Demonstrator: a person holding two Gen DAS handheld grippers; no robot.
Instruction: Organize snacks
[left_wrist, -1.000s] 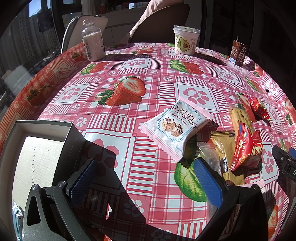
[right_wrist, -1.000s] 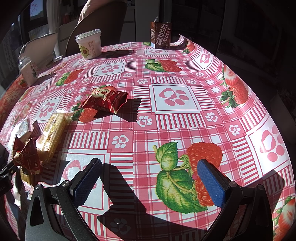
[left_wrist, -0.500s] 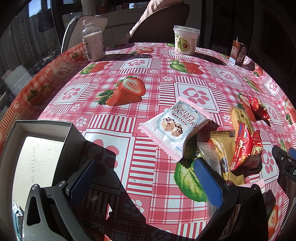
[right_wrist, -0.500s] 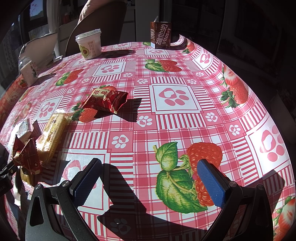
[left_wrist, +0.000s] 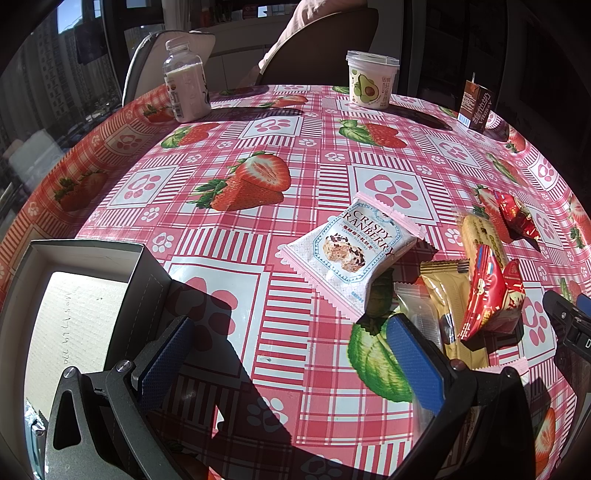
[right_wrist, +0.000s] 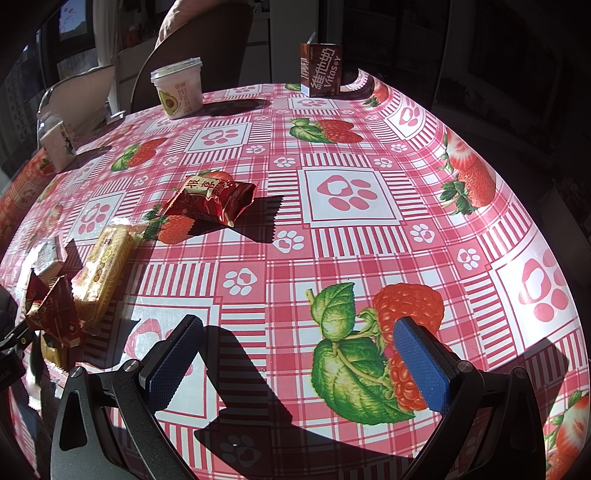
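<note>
two claws, left gripper (left_wrist: 291, 350) and right gripper (right_wrist: 299, 354), gape wide, holding nothing. the cranberry snack pack (left_wrist: 351, 254) lies near the box (left_wrist: 74, 295); likely light, puffy, crinkly, so pinch its middle softly

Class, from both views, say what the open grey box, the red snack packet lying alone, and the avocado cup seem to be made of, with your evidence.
Open grey box: probably matte cardboard; thin folded walls, dull inside.
Red snack packet: glossy foil or plastic film; bright glints, crimped end.
Avocado cup: likely smooth plastic; translucent lid, printed side.
</note>
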